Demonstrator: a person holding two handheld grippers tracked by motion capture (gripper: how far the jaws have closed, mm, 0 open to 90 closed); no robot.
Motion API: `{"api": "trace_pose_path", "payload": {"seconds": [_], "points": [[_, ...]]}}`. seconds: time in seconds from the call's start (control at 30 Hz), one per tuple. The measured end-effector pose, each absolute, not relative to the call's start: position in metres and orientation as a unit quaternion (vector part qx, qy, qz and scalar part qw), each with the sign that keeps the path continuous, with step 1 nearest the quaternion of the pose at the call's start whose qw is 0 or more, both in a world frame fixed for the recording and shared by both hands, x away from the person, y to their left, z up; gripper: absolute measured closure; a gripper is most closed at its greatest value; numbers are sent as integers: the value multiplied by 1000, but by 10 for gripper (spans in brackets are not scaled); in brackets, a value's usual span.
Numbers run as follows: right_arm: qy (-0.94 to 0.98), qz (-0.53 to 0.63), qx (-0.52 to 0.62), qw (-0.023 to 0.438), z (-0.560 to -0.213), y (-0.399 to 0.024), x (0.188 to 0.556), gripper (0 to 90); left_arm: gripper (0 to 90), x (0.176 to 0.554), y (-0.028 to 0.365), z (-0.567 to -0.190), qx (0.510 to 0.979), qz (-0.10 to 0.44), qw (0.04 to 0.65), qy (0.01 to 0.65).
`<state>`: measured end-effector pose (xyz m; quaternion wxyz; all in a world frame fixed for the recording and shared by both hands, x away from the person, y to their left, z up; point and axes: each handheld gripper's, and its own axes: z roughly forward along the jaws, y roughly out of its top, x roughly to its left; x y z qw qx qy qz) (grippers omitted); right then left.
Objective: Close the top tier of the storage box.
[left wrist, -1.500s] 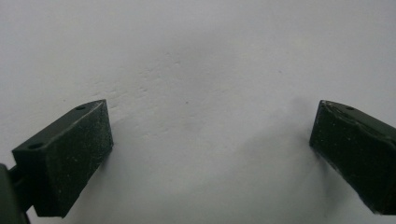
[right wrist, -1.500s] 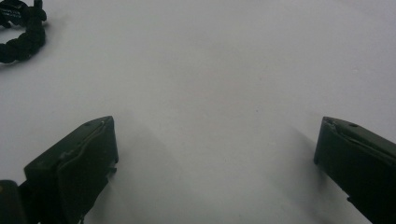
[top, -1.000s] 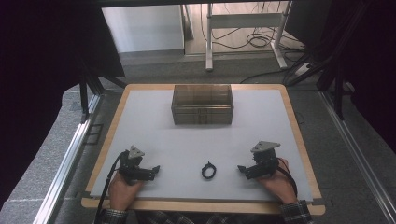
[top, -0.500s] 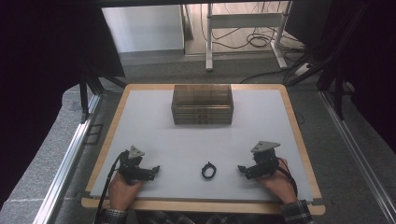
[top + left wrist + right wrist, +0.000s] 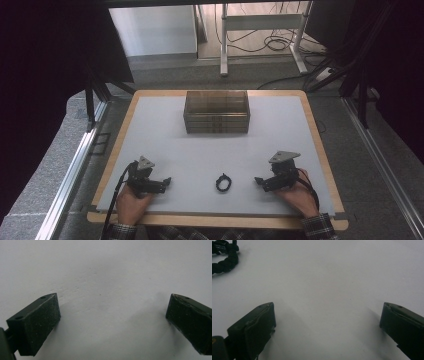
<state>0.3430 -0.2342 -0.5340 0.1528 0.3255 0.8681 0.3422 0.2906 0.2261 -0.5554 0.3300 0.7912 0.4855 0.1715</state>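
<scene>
A small black braided loop lies on the white table top near the front edge, midway between my two grippers. My left gripper rests low on the table to the loop's left, held by a hand. Its jaws stand wide apart over bare white surface in the left gripper view. My right gripper sits to the loop's right, also held by a hand. Its jaws are wide apart, and the loop shows at the top left corner there.
A smoky transparent box with compartments stands at the back middle of the table. Wooden edging frames the white top. Metal rails run along both sides, and cables and a stand lie on the floor behind.
</scene>
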Motion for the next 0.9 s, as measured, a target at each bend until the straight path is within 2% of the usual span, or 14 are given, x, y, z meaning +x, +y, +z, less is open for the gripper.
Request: {"api": "trace_pose_path", "payload": {"seconds": [0.9], "points": [[879,337,300,154,-517,-227,342,101,0,291,226,-555,791,171,330,485]]}}
